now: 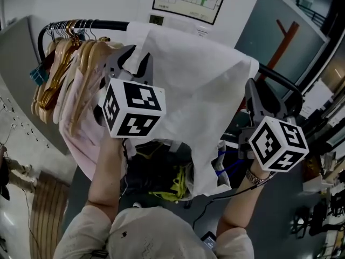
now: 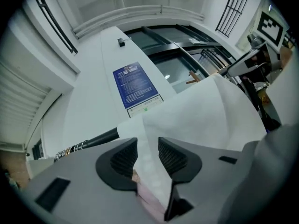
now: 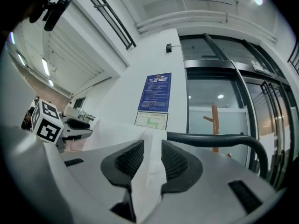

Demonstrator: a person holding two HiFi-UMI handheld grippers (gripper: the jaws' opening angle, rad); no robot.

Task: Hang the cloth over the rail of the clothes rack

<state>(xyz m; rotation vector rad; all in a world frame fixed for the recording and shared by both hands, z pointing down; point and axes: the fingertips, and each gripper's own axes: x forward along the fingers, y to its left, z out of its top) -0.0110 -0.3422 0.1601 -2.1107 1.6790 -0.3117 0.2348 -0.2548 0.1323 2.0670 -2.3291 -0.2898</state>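
A white cloth (image 1: 199, 90) is draped over the black rail (image 1: 277, 79) of the clothes rack and hangs down in front of me. My left gripper (image 1: 132, 58) is at the cloth's left top edge, up by the rail. In the left gripper view its jaws (image 2: 148, 155) stand apart, with a fold of cloth (image 2: 196, 115) loose between the pads and the rail (image 2: 100, 138) just beyond. My right gripper (image 1: 259, 99) is at the cloth's right edge. Its jaws (image 3: 152, 158) are also apart with a cloth fold (image 3: 149, 171) between them, and the rail (image 3: 210, 139) runs off to the right.
Wooden hangers (image 1: 59, 69) and a pink garment (image 1: 81, 128) crowd the rail's left end. Dark bags and yellow-green items (image 1: 161, 177) lie under the rack. A wooden coat stand (image 1: 285, 36) stands behind, and a blue notice (image 2: 135, 84) hangs on the wall.
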